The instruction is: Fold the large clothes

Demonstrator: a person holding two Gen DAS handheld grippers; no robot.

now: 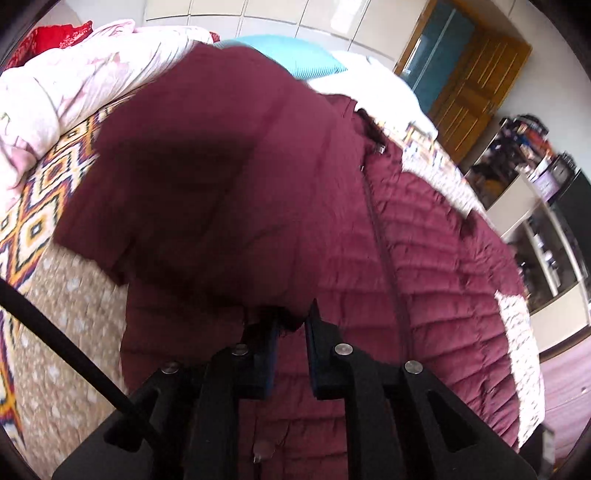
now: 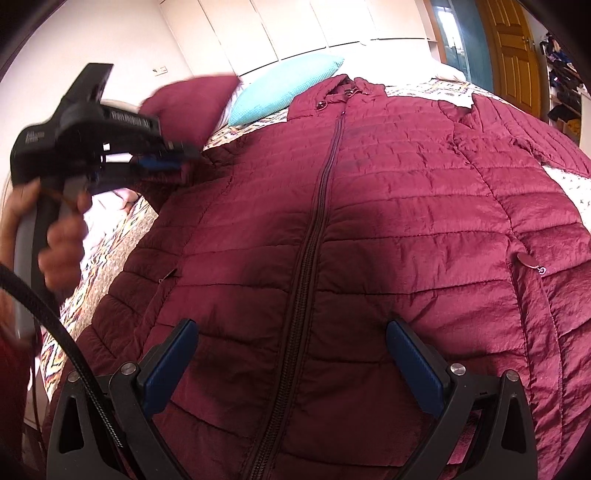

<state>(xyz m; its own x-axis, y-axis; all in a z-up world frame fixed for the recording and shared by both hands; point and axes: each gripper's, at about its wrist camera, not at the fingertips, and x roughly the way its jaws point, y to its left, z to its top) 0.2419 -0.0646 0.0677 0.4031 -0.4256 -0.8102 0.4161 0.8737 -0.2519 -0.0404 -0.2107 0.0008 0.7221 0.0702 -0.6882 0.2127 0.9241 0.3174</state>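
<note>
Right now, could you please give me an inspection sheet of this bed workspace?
Surface: bed with a patterned cover, largely under the jacket.
Job's things: maroon quilted jacket lying front up, zipped; its sleeve lifted off the bed.
Clutter: teal pillow and pink bedding near the head of the bed.
Grippers: left hand-held gripper shut on the sleeve; right hand-held gripper open above the jacket front, holding nothing.
Cables: black cable beside the right hand-held gripper.
Surroundings: wooden door, white cupboards, cluttered shelving.

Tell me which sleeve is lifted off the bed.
The sleeve pinched in the left tool; the other sleeve lies flat beside the open right tool.
</note>
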